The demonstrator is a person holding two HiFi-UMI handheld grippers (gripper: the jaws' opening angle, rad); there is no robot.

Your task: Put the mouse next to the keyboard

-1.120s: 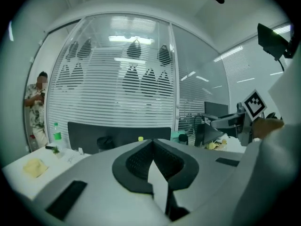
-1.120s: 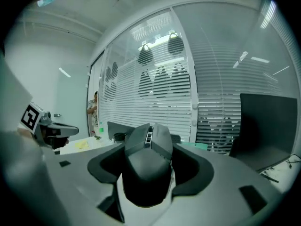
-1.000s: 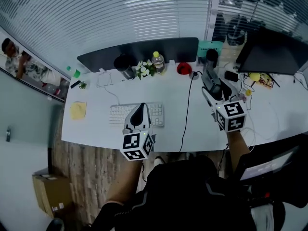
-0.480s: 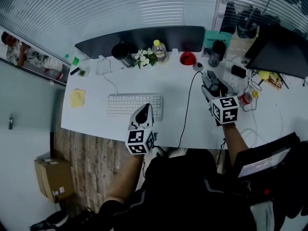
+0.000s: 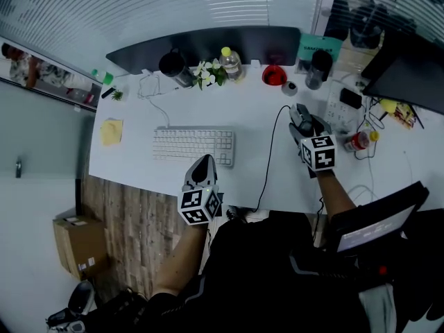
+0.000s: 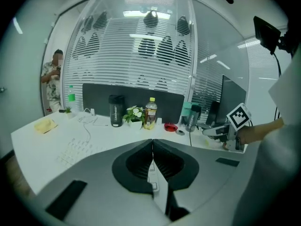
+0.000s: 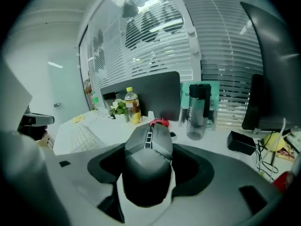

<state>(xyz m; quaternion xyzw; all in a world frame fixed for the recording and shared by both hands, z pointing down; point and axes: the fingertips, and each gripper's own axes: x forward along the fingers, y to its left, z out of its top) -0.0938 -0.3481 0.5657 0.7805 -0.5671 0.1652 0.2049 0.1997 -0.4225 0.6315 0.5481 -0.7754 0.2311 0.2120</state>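
Your right gripper [image 5: 304, 122] has its jaws closed on the sides of the dark mouse [image 7: 148, 160], which fills the gap between them. The mouse is over the right part of the white bench [image 5: 243, 111], well apart from the keyboard [image 5: 193, 145]. A black cable [image 5: 269, 159] runs across the bench between the 2. No view shows whether the mouse rests on the bench or is lifted. Your left gripper [image 6: 152, 142] has its jaws closed together with nothing between them. It is at the bench's near edge, just in front of the keyboard's right end.
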